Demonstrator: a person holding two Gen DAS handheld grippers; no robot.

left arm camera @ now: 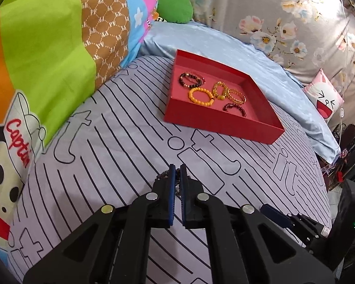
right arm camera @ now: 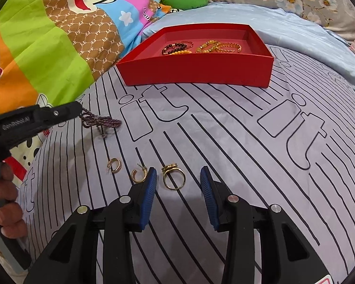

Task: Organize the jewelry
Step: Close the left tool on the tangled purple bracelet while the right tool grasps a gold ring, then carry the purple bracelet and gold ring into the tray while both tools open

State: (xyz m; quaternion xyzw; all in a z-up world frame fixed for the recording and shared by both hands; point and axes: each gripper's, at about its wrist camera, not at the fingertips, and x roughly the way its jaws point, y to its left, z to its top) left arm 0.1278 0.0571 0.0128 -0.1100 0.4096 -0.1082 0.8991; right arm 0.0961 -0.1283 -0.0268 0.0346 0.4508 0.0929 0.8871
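While pinched: twisted chain (right arm camera: 101,121); ribbed pads (left arm camera: 171,184)

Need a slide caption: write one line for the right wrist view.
Open right gripper straddles a ring on the bed; left gripper holds a chain.

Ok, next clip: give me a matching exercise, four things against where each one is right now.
Things:
1. twisted chain
2. gold ring
3. yellow bead bracelet
4. two hoop earrings

Places:
A. inside the red box
B. pinched in the shut left tool
C. on the bedsheet between the fingers of the open right tool
D. on the bedsheet just left of the right tool

Pairs: 1-B, 2-C, 3-A, 4-D
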